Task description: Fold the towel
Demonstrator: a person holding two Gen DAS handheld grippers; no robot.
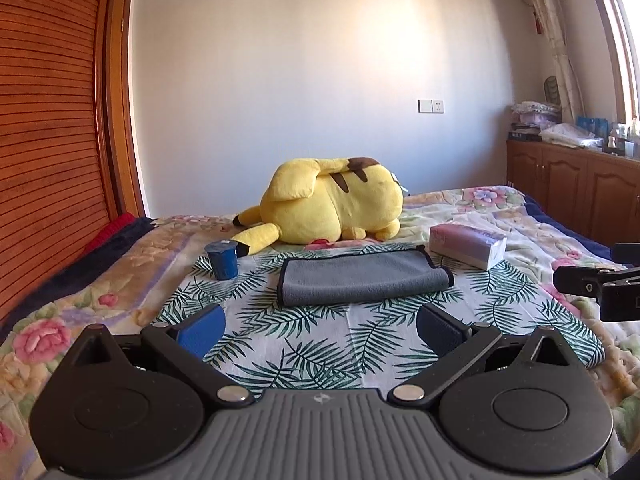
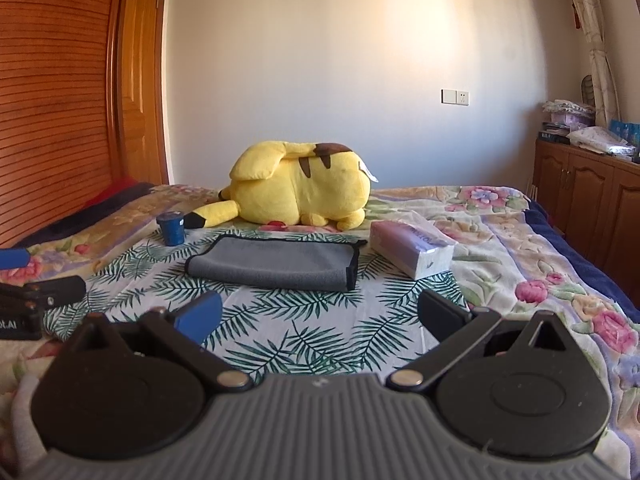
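Towel: the grey towel (image 1: 362, 278) with dark trim lies flat on the leaf-print cloth (image 1: 304, 344), toward that cloth's far edge and about midway across it. From the right wrist view it reads as doubled over once, with a rounded fold along the near long edge and the trimmed ends stacked at the right.
Progress: I judge one fold is made. At least one more, end over end, looks to be left if a compact square is wanted; I cannot tell how many layers there are.
My left gripper (image 1: 318, 326): jaws spread wide, nothing between them, hanging above the cloth's near part and well short of the towel.
My right gripper (image 2: 320, 312): jaws also spread wide and empty, likewise back from the towel's near edge.
Left side: a small blue cup (image 1: 222, 260) stands near the cloth's far left corner, apart from the towel's left end.
Right side: a tissue pack (image 1: 468, 245) lies near the far right corner, just beside the towel's right end. This is the tighter side.
Behind: a yellow plush toy (image 1: 334, 200) lies on the bed past the cloth's far edge, near the towel's back edge.
Open room: the near half of the cloth is bare, so I judge folding toward me or sideways is safest.
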